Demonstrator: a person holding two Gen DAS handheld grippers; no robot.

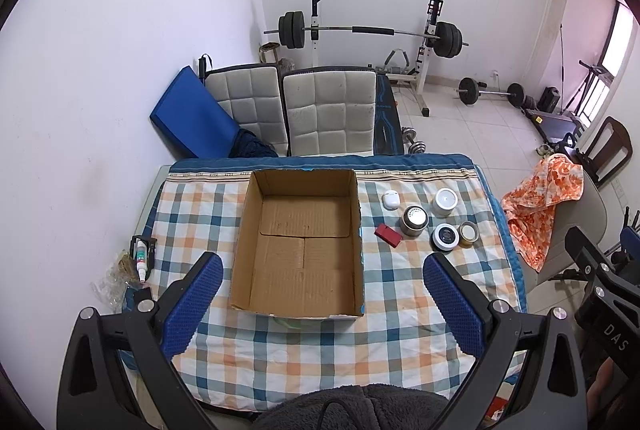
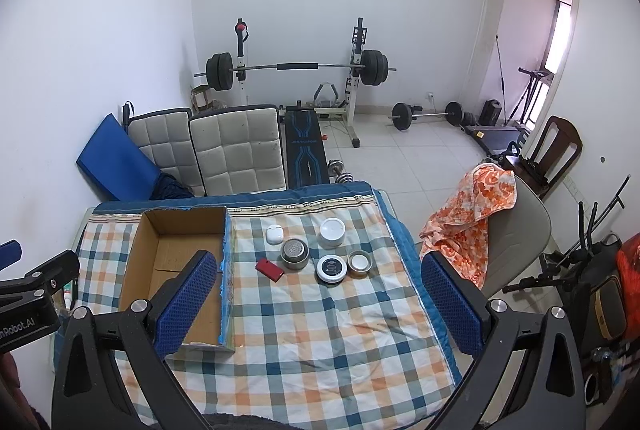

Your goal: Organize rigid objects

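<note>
The cardboard box (image 1: 300,250) sits open and empty on the checked surface (image 1: 320,350), its far wall close to the surface's far edge. To the right of the box, six small items lie in a loose cluster with bare cloth between them and the box: a red case (image 2: 269,269) nearest the box, a white earbud case (image 2: 274,234) behind it, a metal cup (image 2: 294,254), a white jar (image 2: 333,232), a black-lidded tin (image 2: 331,270) and a small gold tin (image 2: 359,263). The cluster stands short of the surface's right edge. The near half of the surface is open cloth. Beyond the right edge, an orange cloth (image 2: 468,218) hangs over a chair.

The left gripper (image 1: 322,304) is held above the near edge, in front of the box, jaws spread wide and holding nothing. The right gripper (image 2: 318,304) is held over the open cloth, right of the box and on the near side of the cluster, jaws likewise wide and holding nothing.
</note>
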